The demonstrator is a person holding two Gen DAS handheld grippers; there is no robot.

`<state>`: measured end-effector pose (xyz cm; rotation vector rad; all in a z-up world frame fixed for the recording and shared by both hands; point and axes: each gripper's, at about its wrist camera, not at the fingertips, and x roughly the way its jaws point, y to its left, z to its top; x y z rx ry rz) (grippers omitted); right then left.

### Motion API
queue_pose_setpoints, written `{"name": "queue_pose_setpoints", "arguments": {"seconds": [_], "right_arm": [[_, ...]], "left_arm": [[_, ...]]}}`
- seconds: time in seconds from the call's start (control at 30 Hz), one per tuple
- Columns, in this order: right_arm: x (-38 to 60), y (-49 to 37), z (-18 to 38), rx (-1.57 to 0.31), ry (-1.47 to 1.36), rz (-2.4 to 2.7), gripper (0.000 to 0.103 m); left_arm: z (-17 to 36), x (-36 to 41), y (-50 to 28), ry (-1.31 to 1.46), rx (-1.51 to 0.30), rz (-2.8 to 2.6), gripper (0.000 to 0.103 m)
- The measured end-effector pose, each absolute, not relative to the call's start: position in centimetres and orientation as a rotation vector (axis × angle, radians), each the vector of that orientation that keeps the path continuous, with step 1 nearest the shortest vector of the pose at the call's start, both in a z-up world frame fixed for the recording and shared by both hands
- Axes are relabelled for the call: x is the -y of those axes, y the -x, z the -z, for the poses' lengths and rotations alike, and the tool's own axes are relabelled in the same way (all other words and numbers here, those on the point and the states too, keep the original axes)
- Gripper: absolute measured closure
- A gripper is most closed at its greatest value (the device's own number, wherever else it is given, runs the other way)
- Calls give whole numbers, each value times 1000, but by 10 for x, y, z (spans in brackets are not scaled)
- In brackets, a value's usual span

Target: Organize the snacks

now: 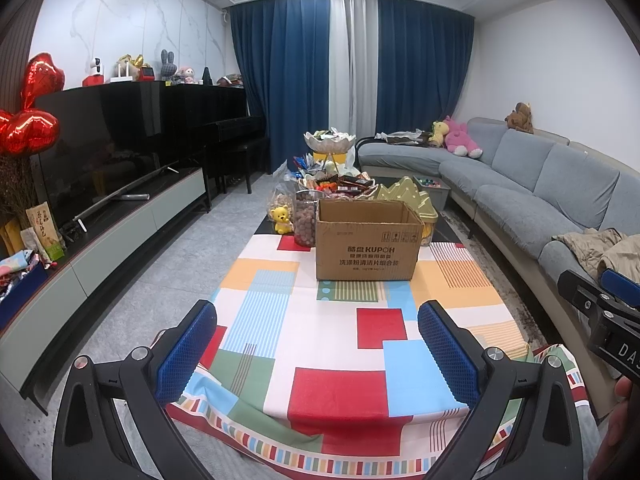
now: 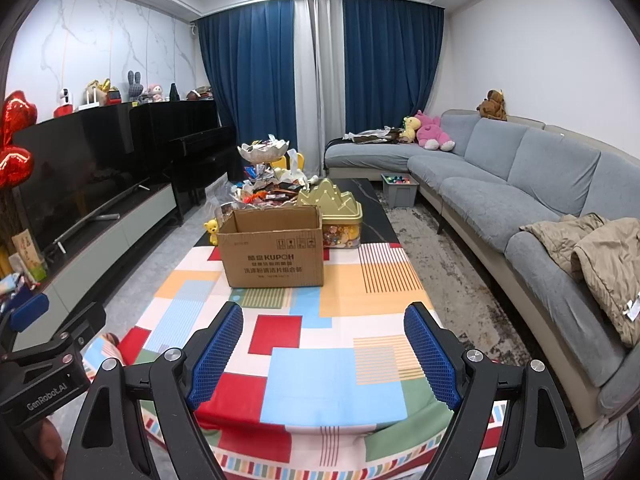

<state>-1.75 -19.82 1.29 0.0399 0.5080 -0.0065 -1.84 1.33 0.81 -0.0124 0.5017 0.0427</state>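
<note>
An open brown cardboard box [image 1: 367, 246] [image 2: 276, 248] stands on the coffee table with the colourful checked cloth [image 1: 320, 360] [image 2: 340, 360]. Behind it lies a heap of wrapped snacks [image 1: 340, 184] [image 2: 272, 192], a jar of brown balls [image 1: 305, 218], a gold mountain-lid tin [image 1: 416, 200] [image 2: 332, 208] and a white footed bowl [image 1: 329, 140] [image 2: 263, 150]. My left gripper [image 1: 318, 344] is open and empty above the table's near end. My right gripper [image 2: 324, 348] is open and empty beside it, also short of the box.
A grey sofa [image 1: 540, 184] [image 2: 520, 184] with a beige jacket [image 2: 600, 256] runs along the right. A TV [image 1: 100, 152] on a low cabinet lines the left. A small yellow bear [image 1: 282, 218] sits left of the jar. A grey toy bin [image 2: 400, 190] stands on the floor.
</note>
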Motion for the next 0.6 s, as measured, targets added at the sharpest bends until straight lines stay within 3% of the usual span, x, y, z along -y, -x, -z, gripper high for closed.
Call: {"name": "queue_pose_setpoints", "arguments": {"seconds": [0.6], "right_arm": [[198, 17, -12, -510, -42, 8, 19]], "left_arm": [[-8, -13, 17, 8, -510, -38, 1]]}}
